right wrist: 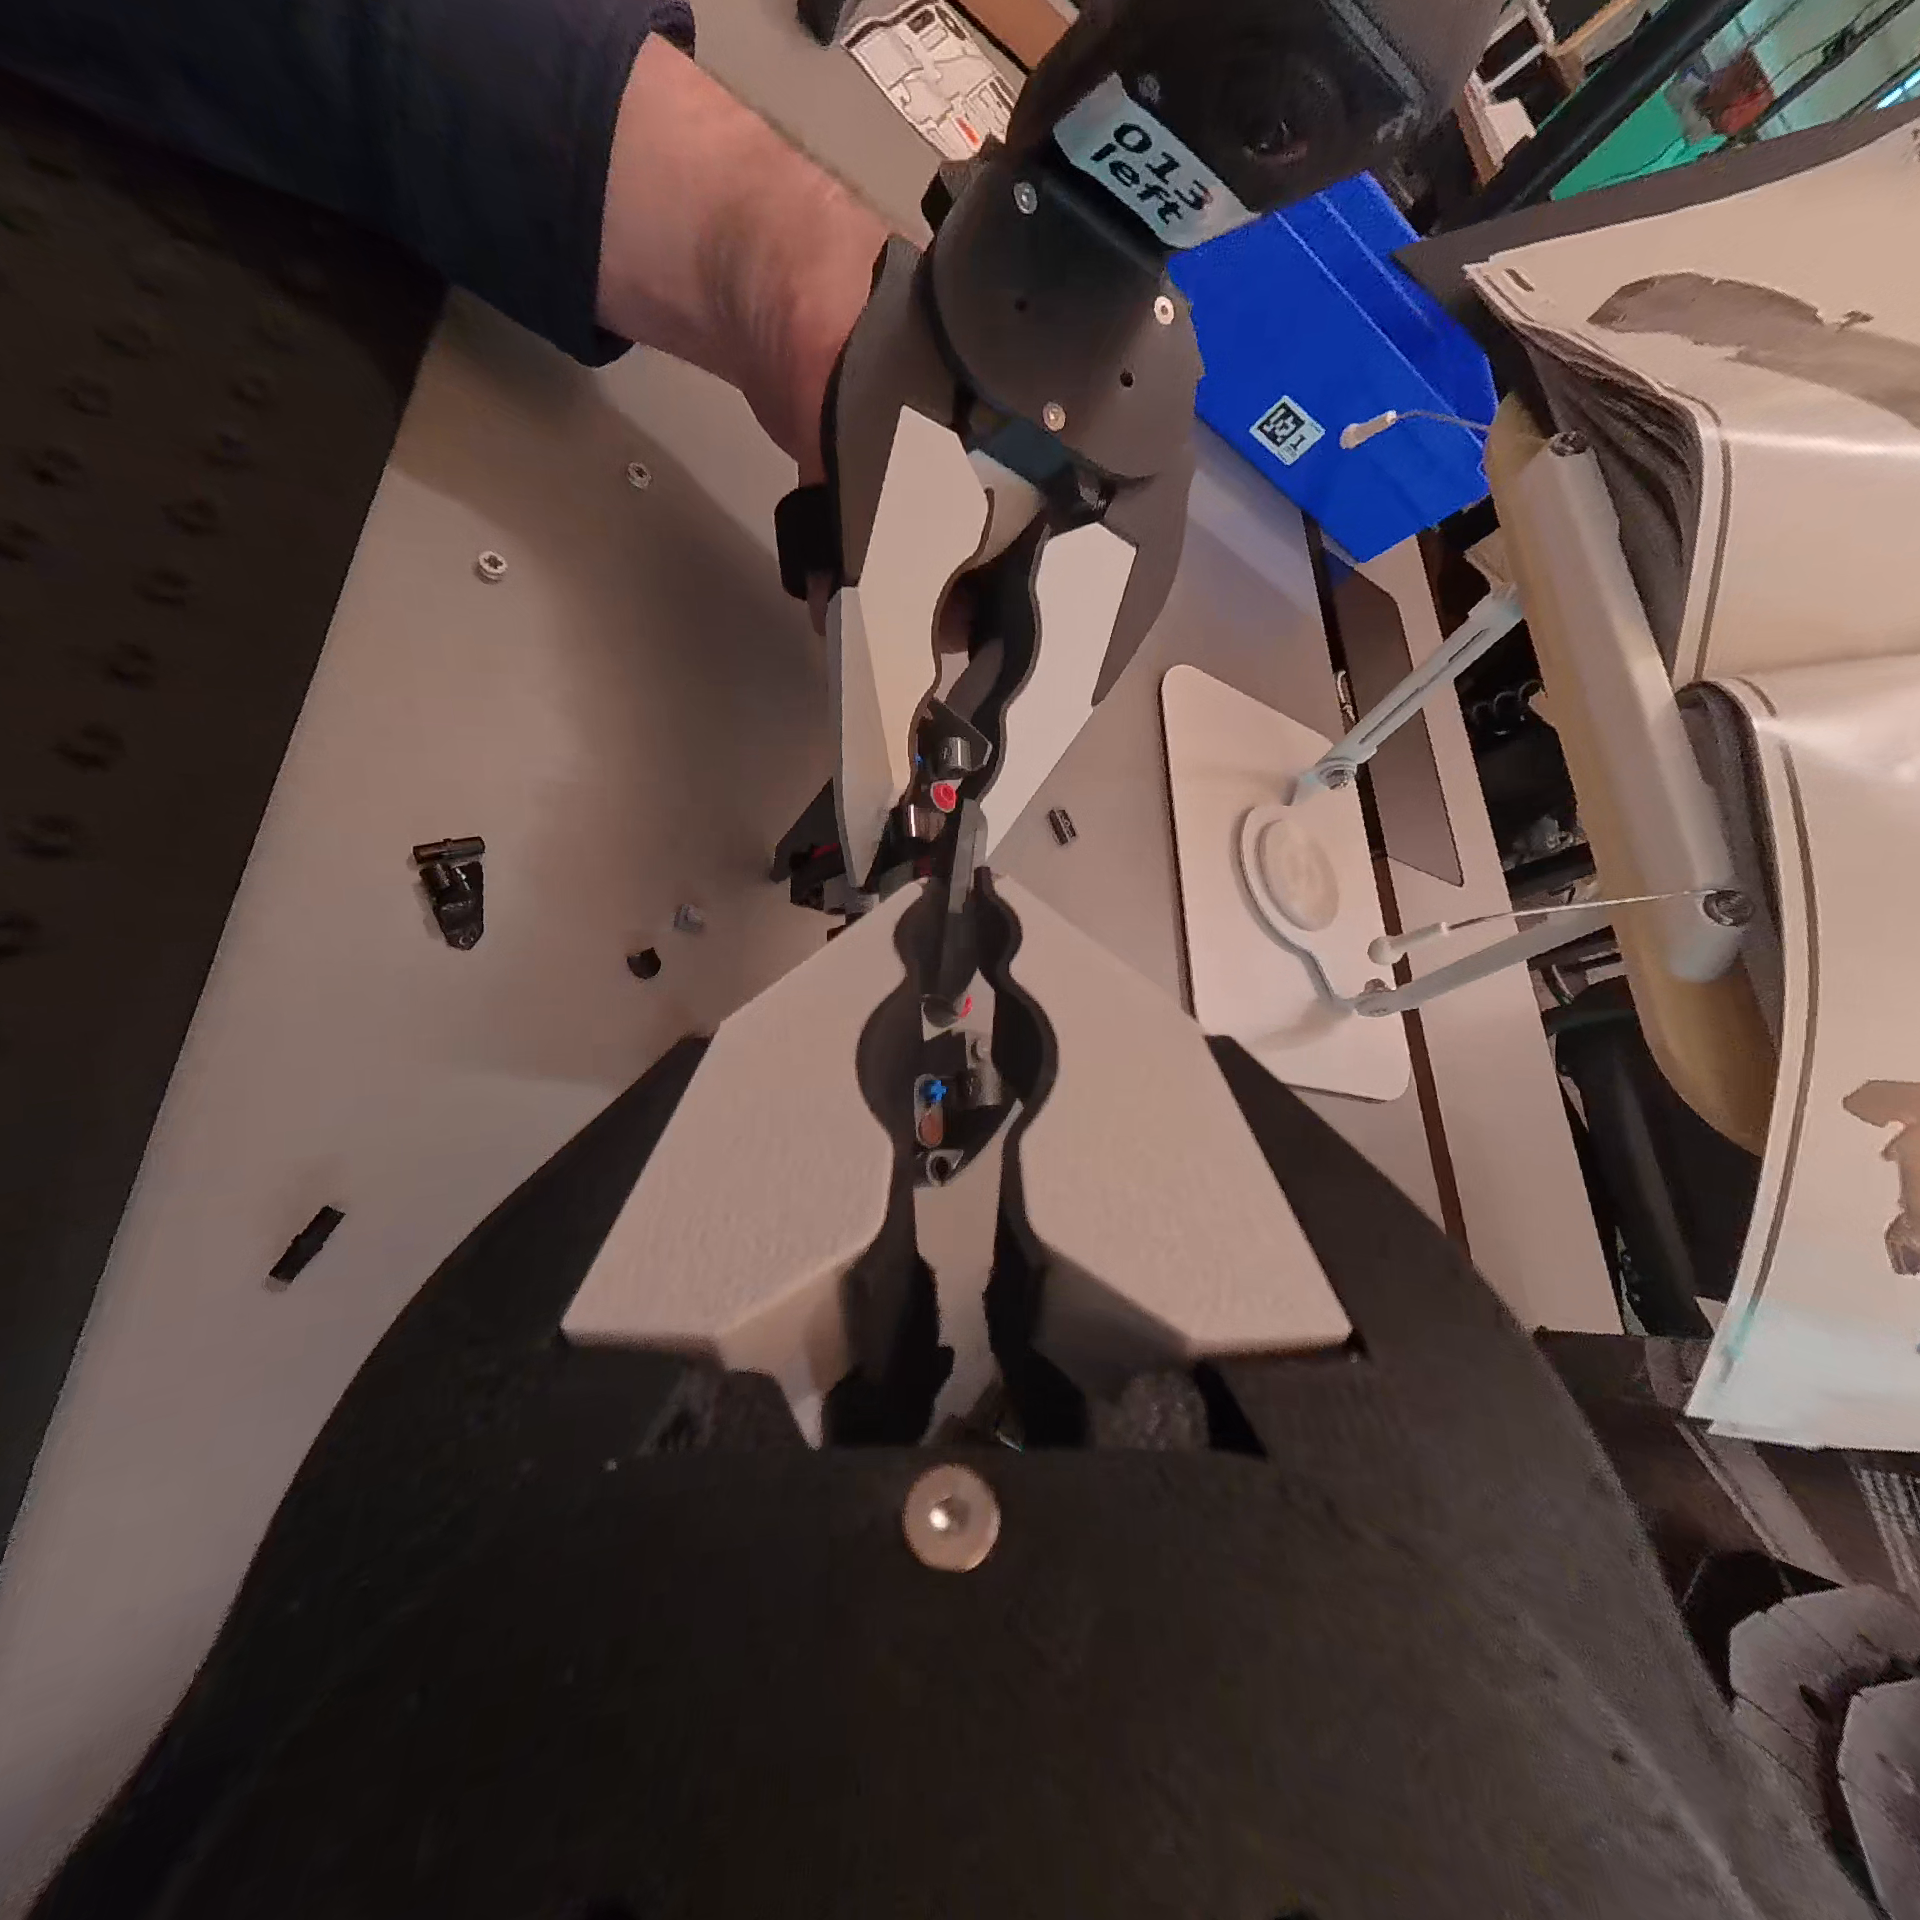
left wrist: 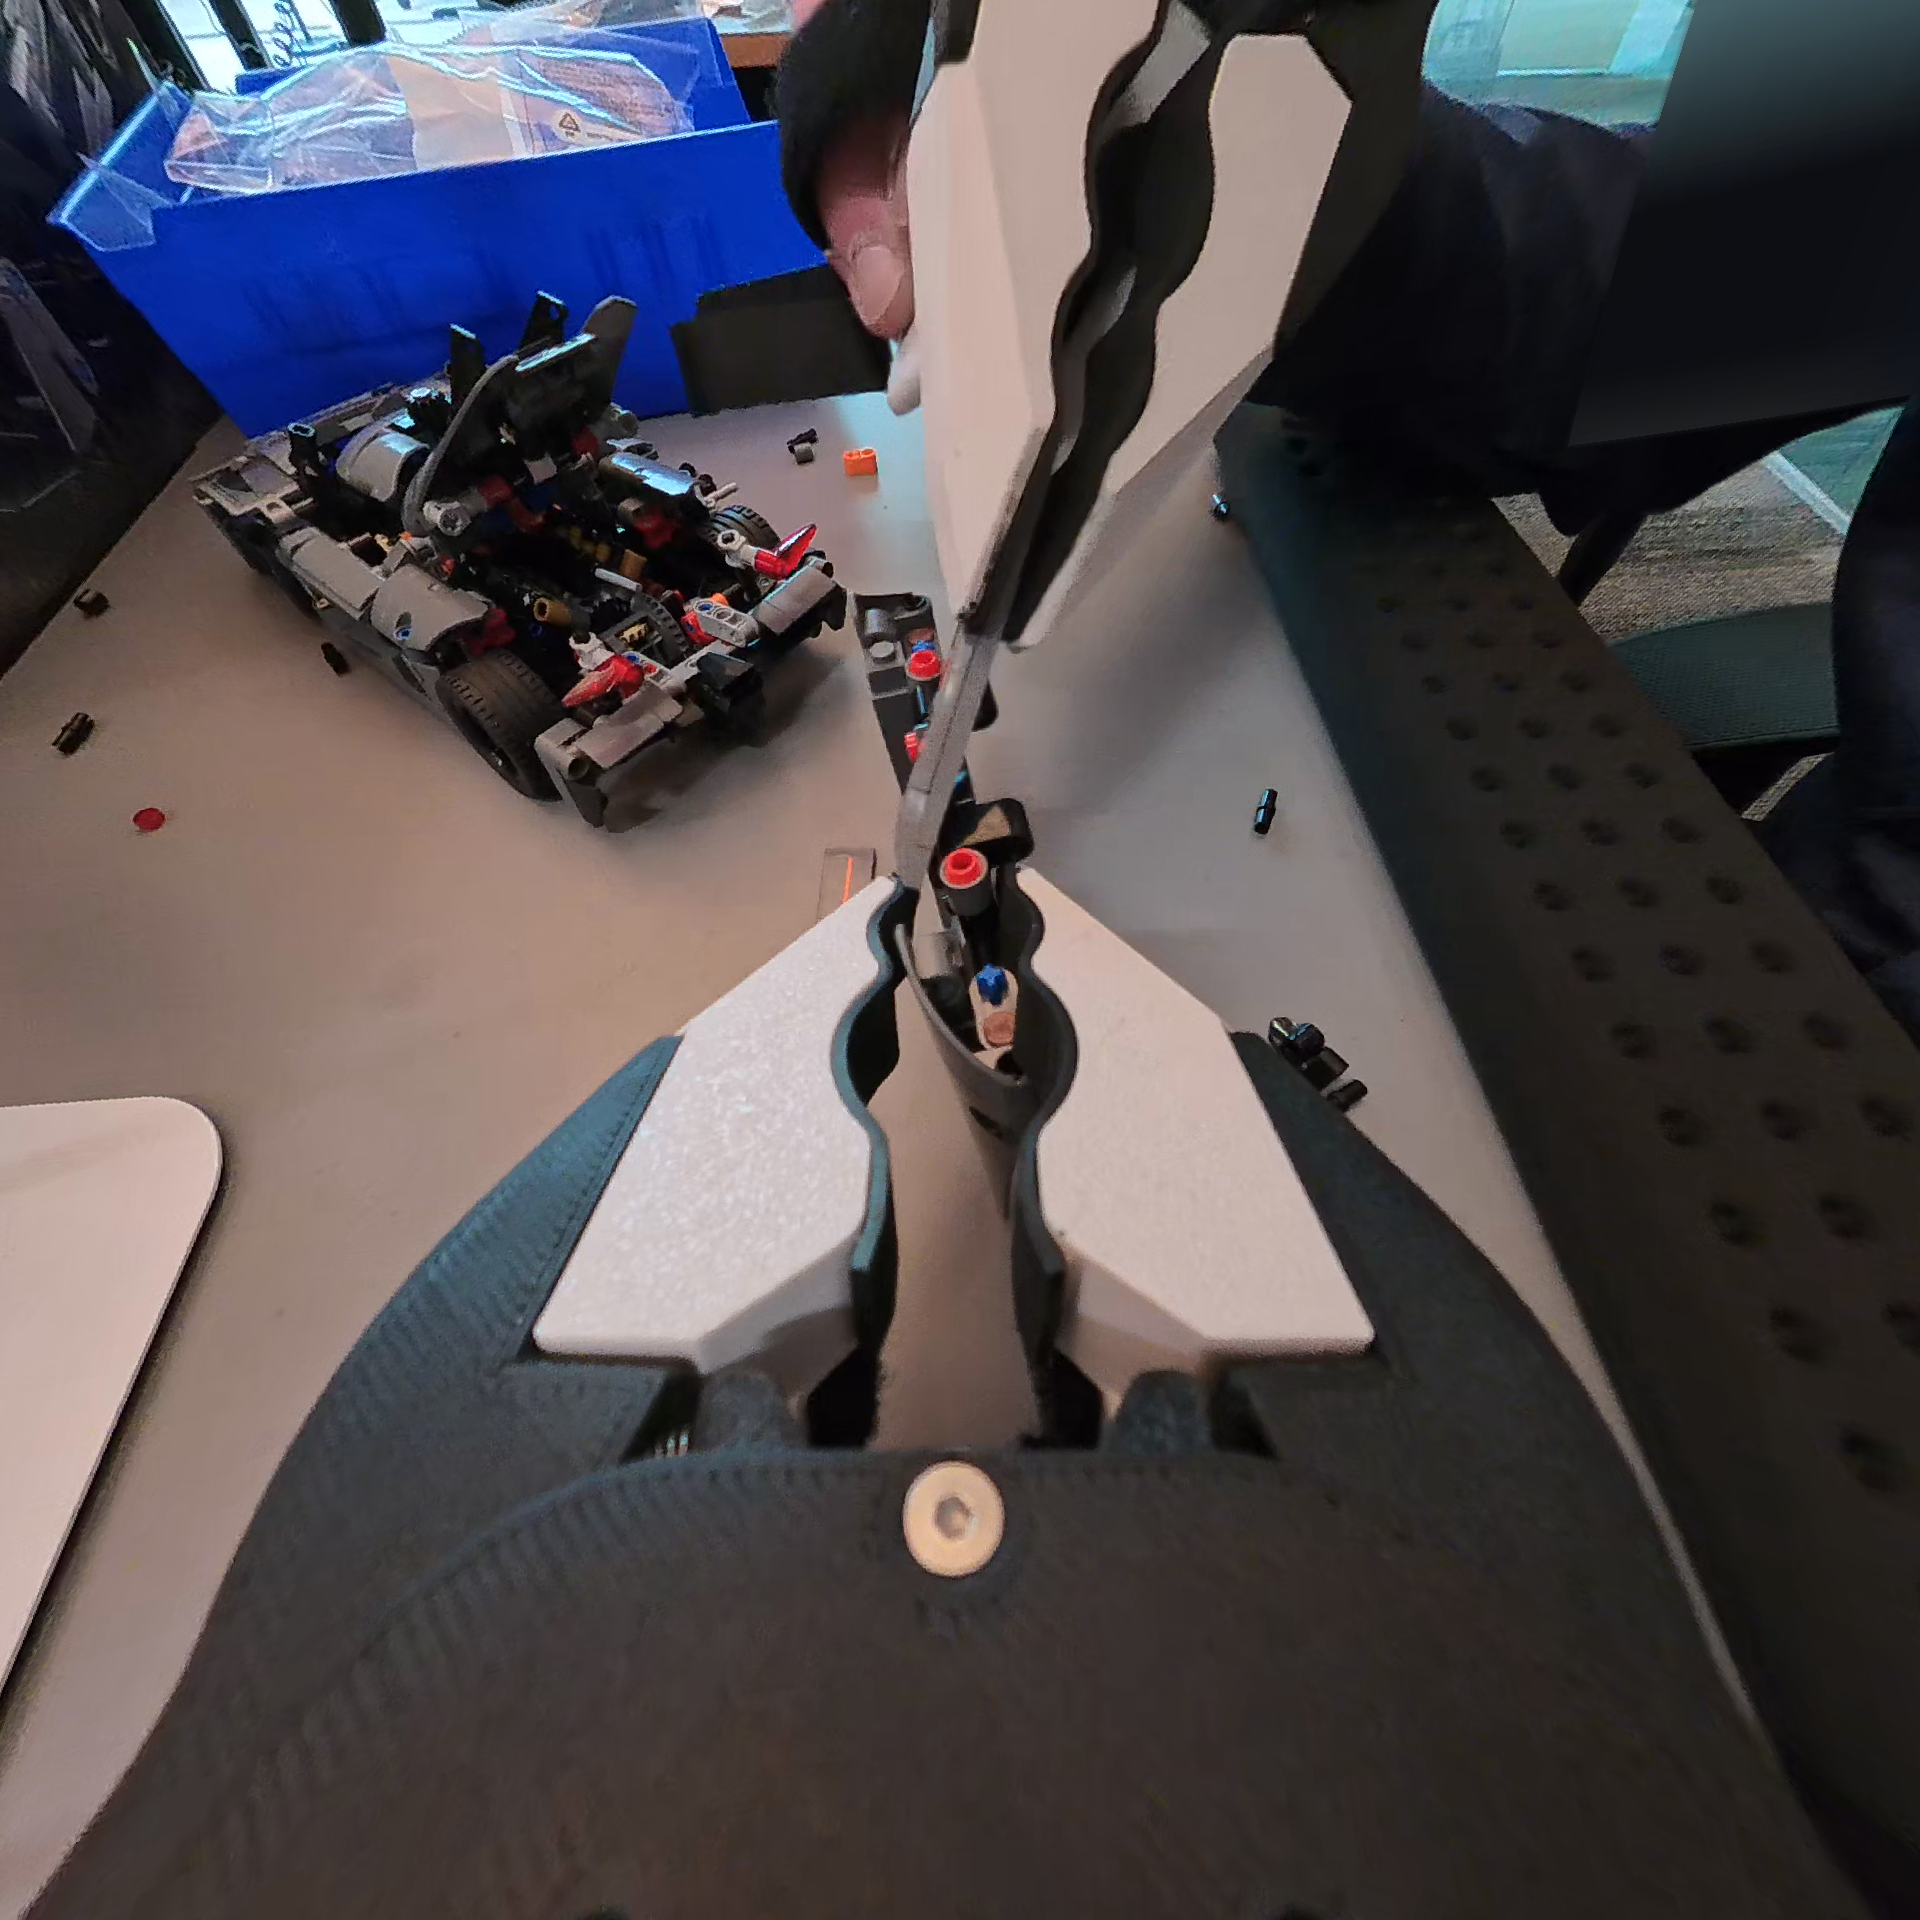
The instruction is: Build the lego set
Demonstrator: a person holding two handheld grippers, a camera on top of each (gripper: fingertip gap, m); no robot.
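The dark grey lego sub-assembly with red and blue pins (left wrist: 982,997) sits between the left gripper's (left wrist: 961,883) white fingers, whose black pads cover its sides and lower end. Above it, the right gripper (left wrist: 987,623) hides most of a second dark piece with red studs (left wrist: 902,665). Behind that gripper, the person's hand (left wrist: 862,229) shows only in part. The blue plastic bin (left wrist: 436,270) far ahead runs off the top edge. The small black pieces (left wrist: 1314,1055) just right of the left gripper are too small to make out. At near left, a white rounded slab (left wrist: 94,1247) is cut by the frame edge.
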